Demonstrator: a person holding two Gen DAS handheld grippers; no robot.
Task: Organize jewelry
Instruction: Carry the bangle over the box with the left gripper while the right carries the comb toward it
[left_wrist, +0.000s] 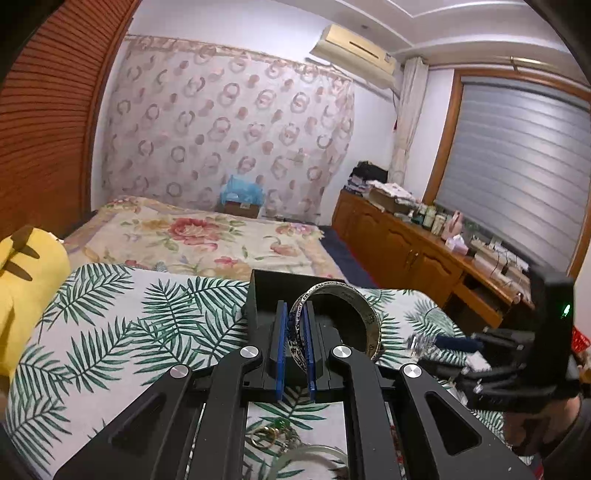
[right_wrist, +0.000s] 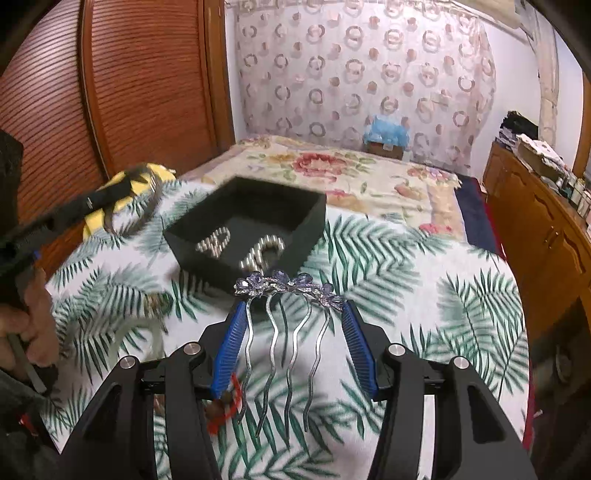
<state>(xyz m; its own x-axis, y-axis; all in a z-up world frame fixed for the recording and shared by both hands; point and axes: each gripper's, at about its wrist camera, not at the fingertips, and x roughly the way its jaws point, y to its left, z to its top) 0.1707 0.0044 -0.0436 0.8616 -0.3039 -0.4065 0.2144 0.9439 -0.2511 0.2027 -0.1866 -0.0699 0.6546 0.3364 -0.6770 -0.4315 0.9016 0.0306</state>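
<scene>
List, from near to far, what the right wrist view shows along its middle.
Silver wavy-pronged hair comb with purple flowers, held in the right gripper → black square tray holding pearl pieces → floral bedspread → cardboard box under blue plastic → circle-patterned curtain.

Right claw (right_wrist: 293, 314) grips jewelled hair comb (right_wrist: 288, 291) – black tray (right_wrist: 314, 221) just beyond, on leaf-print cloth (right_wrist: 424, 295).

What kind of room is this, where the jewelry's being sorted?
Most likely a bedroom in a home. There is a bed with a flowered cover, an air conditioner high on the wall, and a long wooden cabinet under the window, crowded with bottles and folded clothes.
</scene>
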